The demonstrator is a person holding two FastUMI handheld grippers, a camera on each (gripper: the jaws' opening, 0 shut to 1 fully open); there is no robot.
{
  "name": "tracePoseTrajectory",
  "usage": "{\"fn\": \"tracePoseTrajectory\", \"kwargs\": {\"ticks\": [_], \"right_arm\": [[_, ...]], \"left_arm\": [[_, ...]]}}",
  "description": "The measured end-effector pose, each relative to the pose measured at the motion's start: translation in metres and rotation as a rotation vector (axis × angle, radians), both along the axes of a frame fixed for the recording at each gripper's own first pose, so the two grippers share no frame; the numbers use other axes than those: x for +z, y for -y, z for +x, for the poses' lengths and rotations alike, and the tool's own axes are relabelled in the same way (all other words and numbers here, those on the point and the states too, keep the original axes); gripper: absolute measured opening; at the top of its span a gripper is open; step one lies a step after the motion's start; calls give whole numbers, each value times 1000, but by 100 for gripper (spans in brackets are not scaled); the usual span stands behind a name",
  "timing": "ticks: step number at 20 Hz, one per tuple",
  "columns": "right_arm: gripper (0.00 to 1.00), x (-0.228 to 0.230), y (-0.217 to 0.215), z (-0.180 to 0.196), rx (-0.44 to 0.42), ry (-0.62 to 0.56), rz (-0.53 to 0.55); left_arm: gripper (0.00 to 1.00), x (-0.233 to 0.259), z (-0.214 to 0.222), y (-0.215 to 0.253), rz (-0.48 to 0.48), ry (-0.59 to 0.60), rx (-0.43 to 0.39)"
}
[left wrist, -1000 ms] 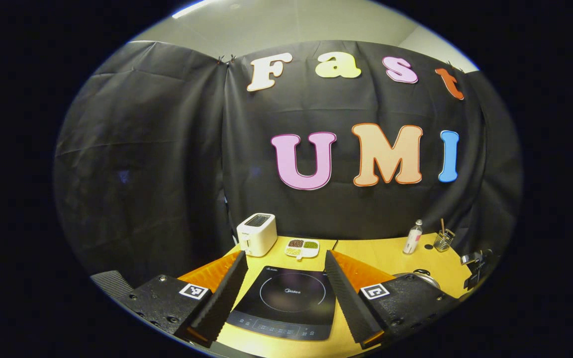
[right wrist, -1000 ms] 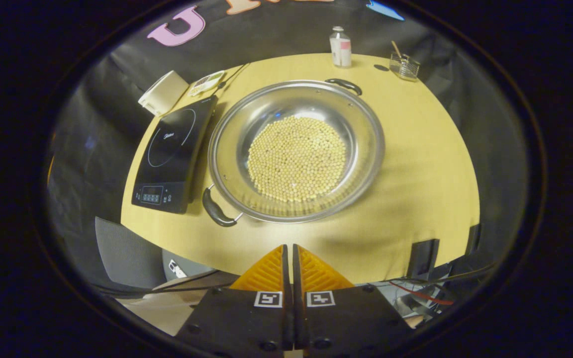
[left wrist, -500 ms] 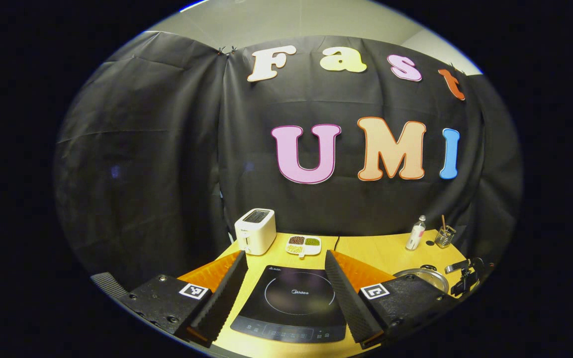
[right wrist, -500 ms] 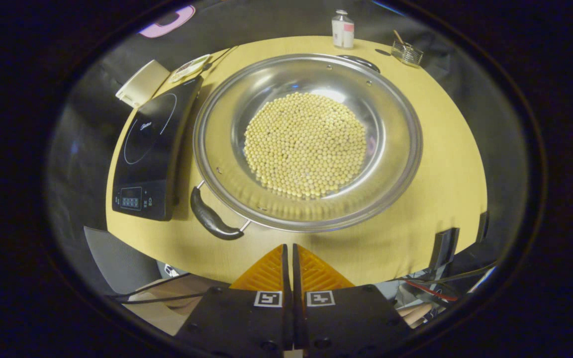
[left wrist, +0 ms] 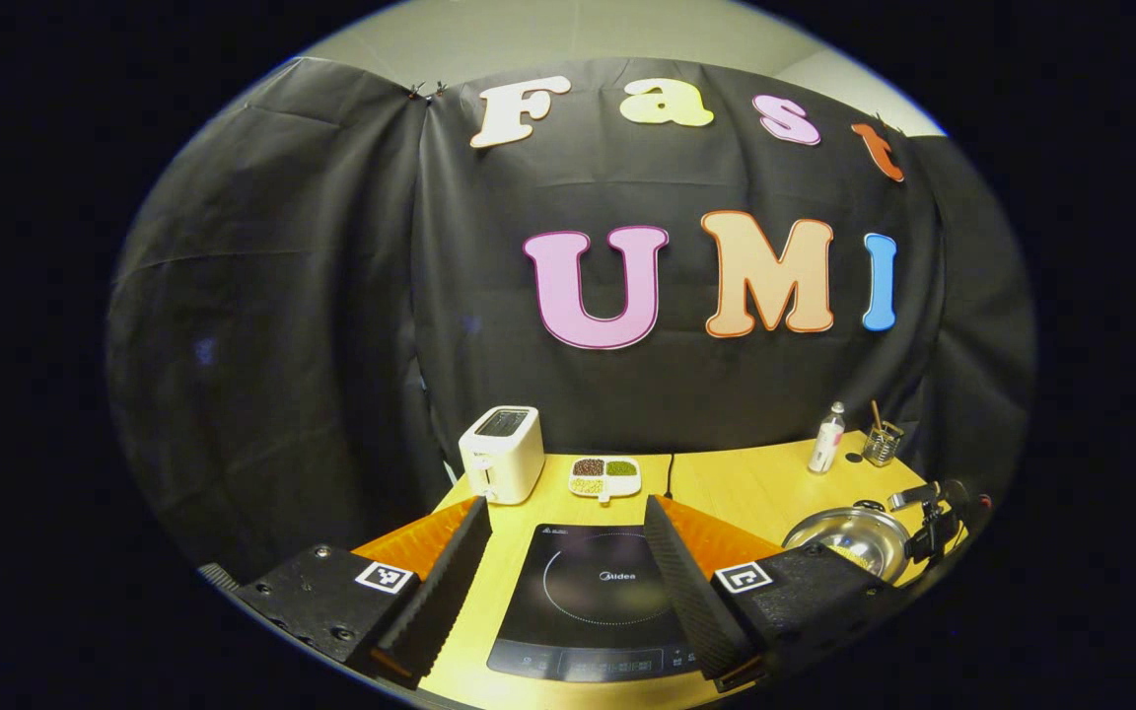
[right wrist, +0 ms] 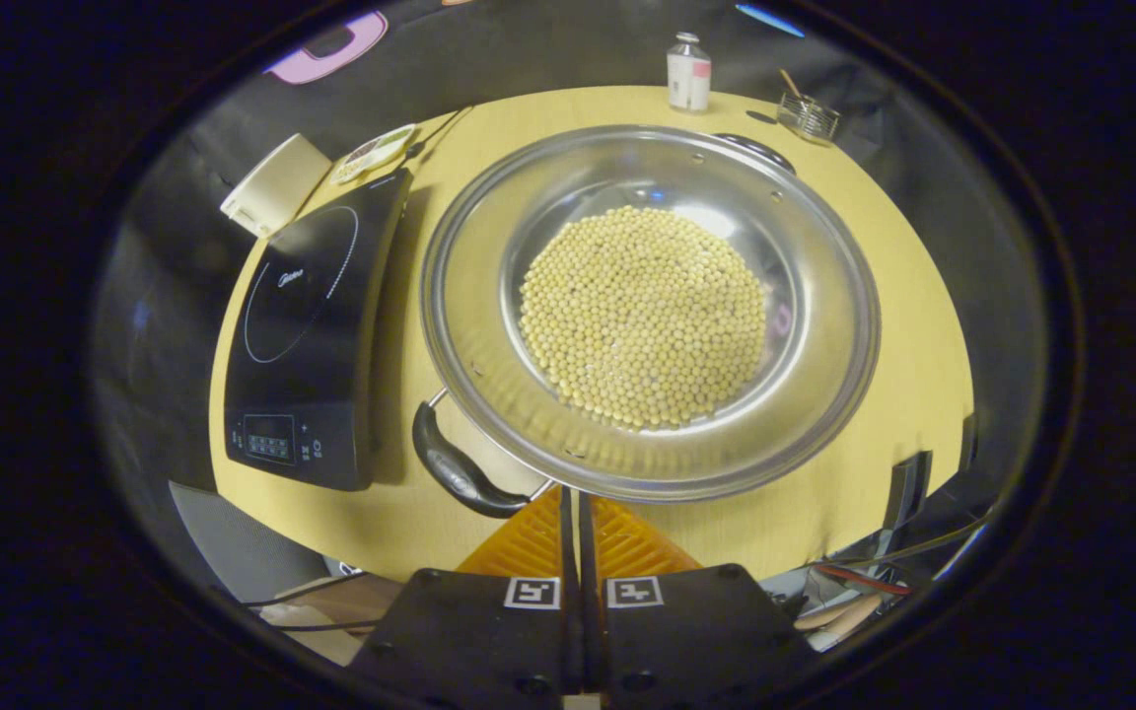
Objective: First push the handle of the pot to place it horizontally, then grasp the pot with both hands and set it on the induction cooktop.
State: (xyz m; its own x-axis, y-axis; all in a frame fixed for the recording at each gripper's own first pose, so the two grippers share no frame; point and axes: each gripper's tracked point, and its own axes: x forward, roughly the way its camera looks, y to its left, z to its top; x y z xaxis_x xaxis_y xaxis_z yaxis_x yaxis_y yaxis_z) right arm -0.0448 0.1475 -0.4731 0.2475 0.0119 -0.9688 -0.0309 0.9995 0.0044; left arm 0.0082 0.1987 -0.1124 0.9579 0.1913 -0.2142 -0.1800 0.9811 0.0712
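Note:
A wide steel pot [right wrist: 829, 325] holding yellow beans [right wrist: 642, 316] stands on the wooden table, right of the black induction cooktop [right wrist: 307, 316]. Its near black handle [right wrist: 460, 473] points to the lower left and the far handle [right wrist: 755, 148] to the upper right. My right gripper [right wrist: 573, 503] is shut with nothing in it, its tips at the pot's near rim, just right of the near handle. My left gripper [left wrist: 568, 523] hangs open above the cooktop [left wrist: 593, 597]. In the left gripper view the pot [left wrist: 849, 537] lies far right, with the right gripper [left wrist: 933, 513] beside it.
At the back of the table stand a white toaster [left wrist: 501, 454], a divided dish of beans [left wrist: 604, 476], a small bottle [left wrist: 827, 439] and a glass holder with sticks [left wrist: 882, 446]. The table's front edge is close under my right gripper. A grey chair [right wrist: 252, 552] sits below.
My right gripper has come down and forward until its tips reach the pot's near rim. The left gripper drifted a little, bringing the pot more into its view. Neither jaw changed.

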Motion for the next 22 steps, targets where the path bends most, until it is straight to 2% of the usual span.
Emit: {"fn": "tracePoseTrajectory", "kwargs": {"ticks": [1,2,7,8,10,17,18,19,20,22], "right_arm": [[4,0,-3,1,-3,4,-1],[3,0,-7,3,-7,7,1],[3,-2,-31,12,-26,39,19],[3,-2,-36,15,-31,45,28],[3,-5,-46,23,-48,61,40],[2,-8,-73,45,-181,120,93],[0,-8,-76,49,-196,126,102],[3,-8,-81,51,-210,129,113],[0,-8,-84,56,-225,134,125],[2,-8,-92,62,-252,141,146]], "left_arm": [[93,-1,1,-1,1,-2,-4],[95,-2,1,-4,4,-4,-8],[95,-5,-1,-10,11,-15,-36],[92,-8,-2,-12,14,-18,-39],[94,-7,-2,-14,17,-19,-44],[94,-23,-5,-17,-41,-28,-42],[92,-27,-6,-17,-52,-33,-41],[94,-30,-7,-16,-64,-40,-42],[92,-33,-8,-15,-74,-44,-42],[95,-39,-10,-15,-88,-53,-46]]}}
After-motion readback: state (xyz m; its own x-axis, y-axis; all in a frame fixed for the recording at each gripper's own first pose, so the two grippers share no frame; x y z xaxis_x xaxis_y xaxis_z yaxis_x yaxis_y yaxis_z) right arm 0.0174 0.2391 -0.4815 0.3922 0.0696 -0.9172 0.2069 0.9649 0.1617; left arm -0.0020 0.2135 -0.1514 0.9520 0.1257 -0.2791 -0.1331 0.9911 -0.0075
